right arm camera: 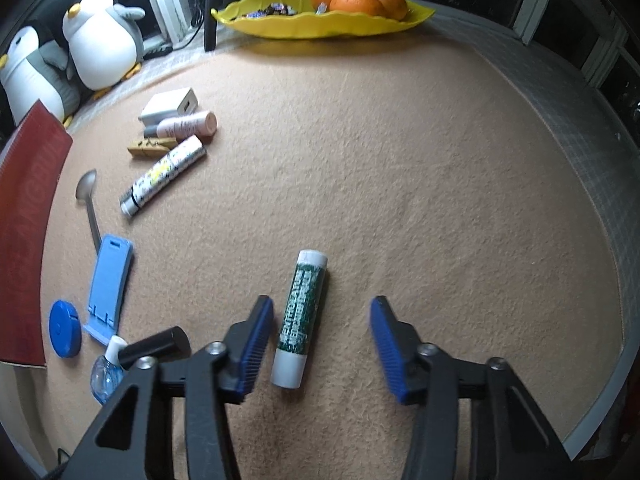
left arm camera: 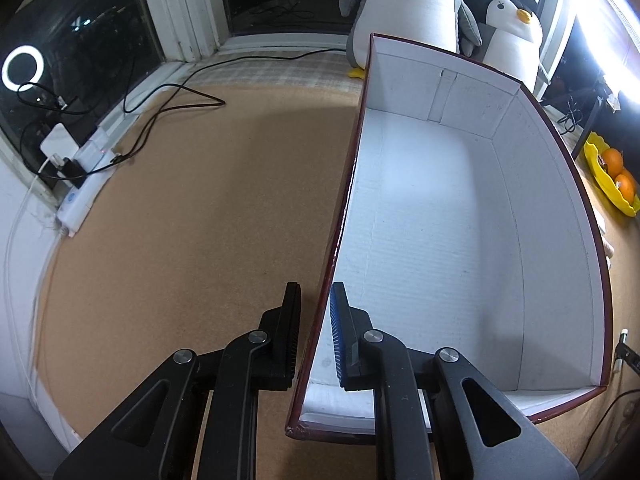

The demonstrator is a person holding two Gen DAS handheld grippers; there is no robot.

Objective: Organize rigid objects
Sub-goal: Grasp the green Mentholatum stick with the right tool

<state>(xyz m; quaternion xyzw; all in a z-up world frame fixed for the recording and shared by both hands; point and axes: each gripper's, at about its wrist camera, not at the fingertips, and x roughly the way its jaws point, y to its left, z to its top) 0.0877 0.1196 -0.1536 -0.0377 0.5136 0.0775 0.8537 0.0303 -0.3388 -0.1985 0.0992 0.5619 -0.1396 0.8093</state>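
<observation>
The left gripper (left arm camera: 316, 332) pinched the box (left arm camera: 560, 240) wall while the right gripper (right arm camera: 320, 344), jaws apart, straddled the light, stiff, likely slippery green tube (right arm camera: 301, 316), best squeezed mid-barrel.

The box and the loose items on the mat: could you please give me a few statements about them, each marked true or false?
1. The left tongs clamp the box by its side wall. True.
2. The box already holds several items. False: its white floor is bare.
3. The green-and-white tube lies between the right tongs' fingers. True.
4. The right tongs grip the tube. False: neither pad touches it.
5. The yellow dish holds oranges. True.
</observation>
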